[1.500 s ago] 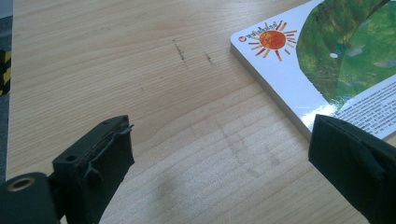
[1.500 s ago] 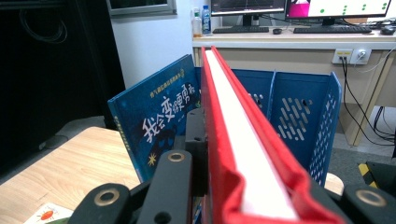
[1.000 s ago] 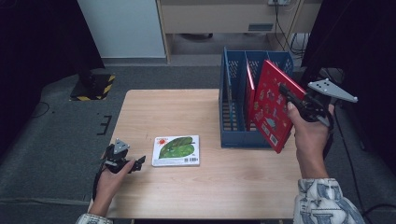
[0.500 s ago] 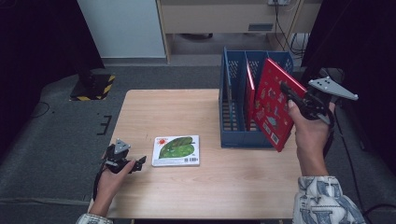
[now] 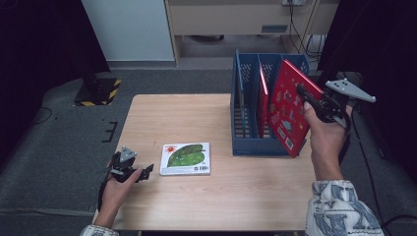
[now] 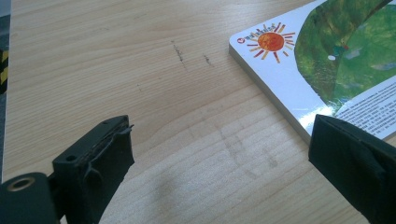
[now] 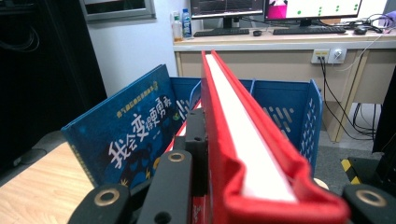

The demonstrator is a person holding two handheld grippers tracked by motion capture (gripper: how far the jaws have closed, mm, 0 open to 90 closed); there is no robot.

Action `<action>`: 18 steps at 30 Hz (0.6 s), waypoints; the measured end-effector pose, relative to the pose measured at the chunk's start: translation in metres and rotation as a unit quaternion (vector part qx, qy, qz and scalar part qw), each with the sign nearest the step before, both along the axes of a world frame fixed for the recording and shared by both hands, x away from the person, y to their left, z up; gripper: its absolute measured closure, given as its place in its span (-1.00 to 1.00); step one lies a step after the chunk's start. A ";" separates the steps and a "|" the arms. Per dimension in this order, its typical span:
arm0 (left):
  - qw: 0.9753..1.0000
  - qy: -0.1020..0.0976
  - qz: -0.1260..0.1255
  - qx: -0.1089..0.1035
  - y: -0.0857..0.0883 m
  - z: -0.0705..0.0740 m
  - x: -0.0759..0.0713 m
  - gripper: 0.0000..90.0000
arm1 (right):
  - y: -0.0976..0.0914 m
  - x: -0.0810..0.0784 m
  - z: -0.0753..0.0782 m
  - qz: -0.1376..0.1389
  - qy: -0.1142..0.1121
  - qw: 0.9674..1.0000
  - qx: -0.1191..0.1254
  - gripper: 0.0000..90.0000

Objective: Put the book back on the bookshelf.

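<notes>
While high view hides it, blue book beside red book.

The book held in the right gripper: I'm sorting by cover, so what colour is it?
Red; the book shows best in the high view.

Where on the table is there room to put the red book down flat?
Bare wood lies in front of the blue rack and green book, along the table's near edge, and across its far left part. It is crowded at the rack, where the right gripper holds the red book.
</notes>
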State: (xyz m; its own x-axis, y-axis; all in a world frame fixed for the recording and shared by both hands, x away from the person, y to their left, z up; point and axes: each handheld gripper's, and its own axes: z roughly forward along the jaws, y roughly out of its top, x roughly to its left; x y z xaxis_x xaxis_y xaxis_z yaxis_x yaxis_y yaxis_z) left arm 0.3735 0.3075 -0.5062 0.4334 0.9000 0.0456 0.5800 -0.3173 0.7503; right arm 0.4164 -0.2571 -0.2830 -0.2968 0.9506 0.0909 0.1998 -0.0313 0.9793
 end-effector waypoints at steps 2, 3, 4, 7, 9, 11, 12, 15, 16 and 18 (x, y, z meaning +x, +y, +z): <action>1.000 0.001 0.002 -0.001 0.000 0.000 0.000 -0.88 | 0.001 0.004 0.000 -0.004 0.001 1.000 0.001 0.77; 1.000 0.001 0.002 -0.001 0.001 0.000 -0.001 -0.88 | 0.001 0.005 -0.001 -0.005 0.001 1.000 0.001 0.77; 1.000 0.001 0.003 -0.002 0.001 0.000 -0.001 -0.88 | 0.001 0.007 -0.001 -0.007 0.001 1.000 0.001 0.77; 1.000 0.000 0.004 -0.004 0.001 0.000 -0.001 -0.88 | 0.002 0.012 -0.003 -0.010 0.002 1.000 0.001 0.77; 1.000 0.000 0.004 -0.004 0.001 -0.001 0.000 -0.88 | 0.003 0.016 -0.004 -0.012 0.004 1.000 0.000 0.77; 1.000 0.000 0.003 -0.003 0.001 -0.001 0.000 -0.88 | 0.004 0.018 -0.003 -0.015 0.000 1.000 -0.002 0.77; 1.000 0.000 0.003 -0.003 0.001 0.000 0.000 -0.88 | 0.004 0.020 -0.003 -0.016 -0.002 1.000 -0.004 0.77; 1.000 0.000 0.003 -0.002 0.001 0.000 0.000 -0.88 | 0.004 0.025 -0.001 -0.022 -0.002 1.000 0.000 0.77; 1.000 -0.001 0.003 -0.002 0.001 0.000 0.000 -0.88 | 0.004 0.027 -0.001 -0.023 0.000 1.000 0.000 0.77; 1.000 -0.002 0.004 -0.003 0.001 0.000 0.000 -0.88 | 0.004 0.032 -0.002 -0.026 0.001 1.000 -0.003 0.77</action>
State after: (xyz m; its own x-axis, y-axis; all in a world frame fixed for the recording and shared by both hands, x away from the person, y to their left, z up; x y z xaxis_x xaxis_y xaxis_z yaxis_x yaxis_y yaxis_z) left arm 0.3734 0.3088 -0.5059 0.4266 0.9034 0.0424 0.5790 -0.3089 0.7545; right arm 0.4481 -0.2530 -0.2851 -0.2473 0.9652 0.0853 0.1994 -0.0355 0.9793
